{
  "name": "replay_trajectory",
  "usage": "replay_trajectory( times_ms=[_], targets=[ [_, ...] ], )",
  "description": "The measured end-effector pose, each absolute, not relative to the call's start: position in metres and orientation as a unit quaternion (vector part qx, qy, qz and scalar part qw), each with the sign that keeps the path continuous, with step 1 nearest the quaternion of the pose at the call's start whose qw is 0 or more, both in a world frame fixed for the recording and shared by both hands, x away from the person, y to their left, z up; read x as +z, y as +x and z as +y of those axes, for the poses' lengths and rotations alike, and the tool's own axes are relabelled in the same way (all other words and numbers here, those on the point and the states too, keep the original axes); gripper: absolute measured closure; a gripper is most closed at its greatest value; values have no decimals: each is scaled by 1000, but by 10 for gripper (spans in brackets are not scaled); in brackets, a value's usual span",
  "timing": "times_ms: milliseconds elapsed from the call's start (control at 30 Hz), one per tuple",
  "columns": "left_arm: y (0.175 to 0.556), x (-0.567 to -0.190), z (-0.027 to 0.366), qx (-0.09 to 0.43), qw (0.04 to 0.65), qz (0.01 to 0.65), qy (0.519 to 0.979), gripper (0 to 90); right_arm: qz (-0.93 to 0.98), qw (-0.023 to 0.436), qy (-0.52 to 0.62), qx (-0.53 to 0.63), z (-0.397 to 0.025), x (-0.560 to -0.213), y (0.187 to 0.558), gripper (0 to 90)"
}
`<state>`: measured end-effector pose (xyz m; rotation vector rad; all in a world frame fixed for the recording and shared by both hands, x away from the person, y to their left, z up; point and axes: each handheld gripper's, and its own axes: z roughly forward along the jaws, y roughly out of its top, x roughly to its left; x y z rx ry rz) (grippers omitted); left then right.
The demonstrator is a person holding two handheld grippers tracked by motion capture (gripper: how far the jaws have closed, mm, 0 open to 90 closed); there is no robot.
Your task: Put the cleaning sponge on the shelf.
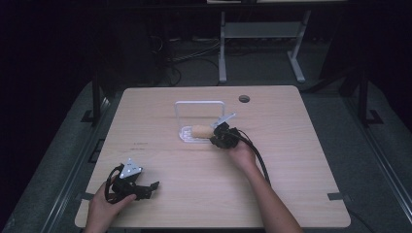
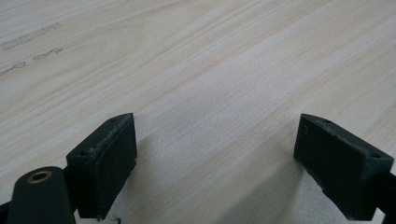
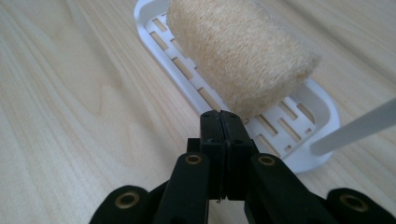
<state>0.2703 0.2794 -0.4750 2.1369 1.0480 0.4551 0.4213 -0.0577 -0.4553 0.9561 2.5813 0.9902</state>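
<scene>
Nearest to us, the left gripper (image 1: 145, 187) sits low at the front-left of the bench (image 1: 291, 184), held in the person's left hand (image 1: 104, 204). In the left gripper view its jaws stand wide apart with bare wood grain between them, nothing held. We judge it parked there, out of the way, since the work is on the other side.

Moving out toward mid-bench, the right hand (image 1: 241, 154) reaches forward with the right gripper (image 1: 217, 137). In the right gripper view its jaws are pressed flat together, pad against pad, with nothing between them. The closed tips sit just at the near end of a tan loofah sponge (image 3: 243, 51); we cannot tell whether they touch it.

The sponge lies on its side in a white slotted dish (image 3: 299, 135), which rests flat on the bench. The slots presumably let it drain. We read the closed jaws as a blunt pusher for nudging or seating the sponge, not a grasp.

Just beyond, a white wire-like frame (image 1: 199, 103) rises upright from the far edge of the dish. Farther off, a round cable hole (image 1: 244, 99) marks the back of the bench.
</scene>
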Motion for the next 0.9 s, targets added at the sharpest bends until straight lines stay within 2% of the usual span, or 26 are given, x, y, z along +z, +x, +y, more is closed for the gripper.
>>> replay_trajectory(
  times_ms=[467, 900],
  targets=[
    [270, -475, 279, 176, 351, 405, 826, 127, 878, 107, 320, 341, -74, -446, 404, 800],
    [270, -475, 279, 176, 351, 405, 826, 127, 873, 113, 324, 346, -91, -440, 390, 567]
  ],
)
